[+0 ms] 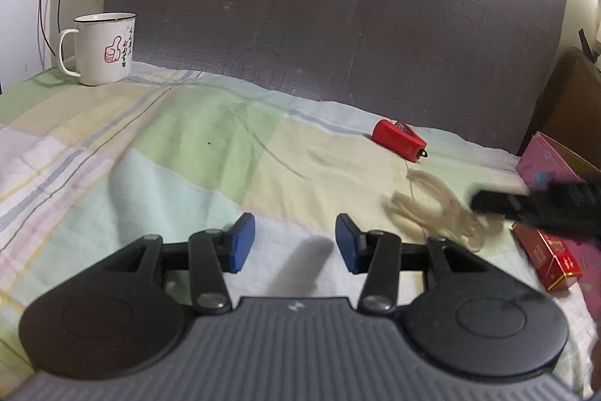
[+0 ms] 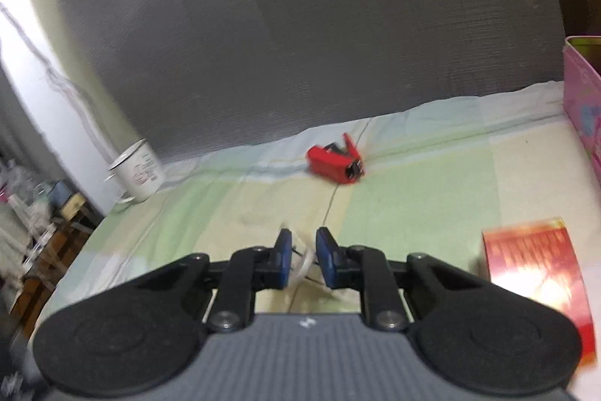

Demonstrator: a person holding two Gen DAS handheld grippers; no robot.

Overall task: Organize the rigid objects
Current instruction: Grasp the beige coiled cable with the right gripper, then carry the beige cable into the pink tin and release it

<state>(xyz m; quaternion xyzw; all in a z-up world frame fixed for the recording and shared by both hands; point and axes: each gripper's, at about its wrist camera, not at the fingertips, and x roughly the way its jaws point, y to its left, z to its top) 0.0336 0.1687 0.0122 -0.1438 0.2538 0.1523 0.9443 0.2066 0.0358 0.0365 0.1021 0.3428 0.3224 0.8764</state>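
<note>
Blurred red box [image 2: 537, 273], pink box [image 2: 582, 108] cropped

A bed covered with a pastel checked sheet [image 1: 150, 145] is seen before a grey padded headboard [image 1: 338, 6]. The left gripper [image 1: 295, 243] is held above the sheet, its blue pads apart with nothing between them. A white enamel mug [image 1: 105, 47] is stood at the far left. A small red plastic device [image 1: 400, 139] is laid near the headboard, a coiled whitish cord [image 1: 435, 209] nearer. At the right edge, a red carton [image 1: 544, 260] and a pink box [image 1: 544, 164] are seen, partly crossed by the blurred black right gripper [image 1: 499, 202].
</note>
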